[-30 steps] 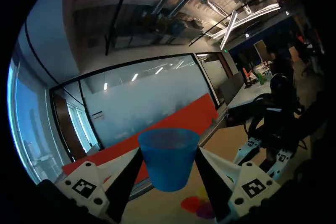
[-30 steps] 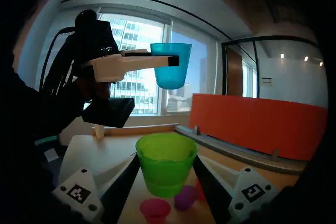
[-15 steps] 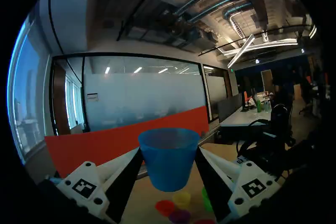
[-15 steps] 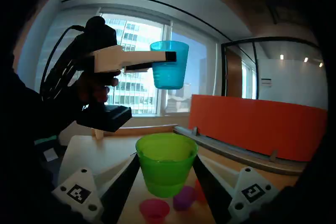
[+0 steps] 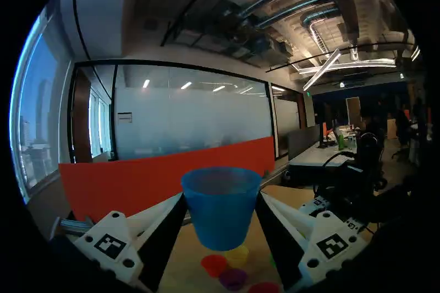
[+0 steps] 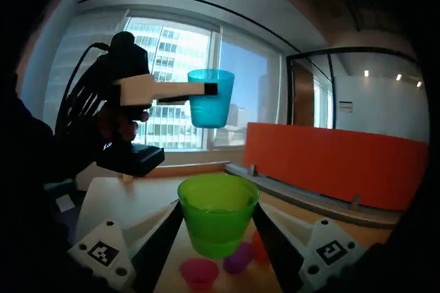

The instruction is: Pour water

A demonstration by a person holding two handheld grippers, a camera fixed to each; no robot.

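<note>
Left gripper view: we're level, tight behind the blue cup [image 5: 221, 208].
Right gripper view: tight behind the green cup [image 6: 218, 213], facing windows [image 6: 245, 87].
Shared: orange partition [image 5: 165, 175].

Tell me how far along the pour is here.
Done: left gripper holds the blue cup, right gripper the green cup. In hand: blue cup upright, higher than the green one. Remaining: tilting it to pour; no stream visible.

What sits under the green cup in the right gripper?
A pink cup, a purple cup and a red cup stand on the table below the green cup. Its base hides part of the purple one.
</note>
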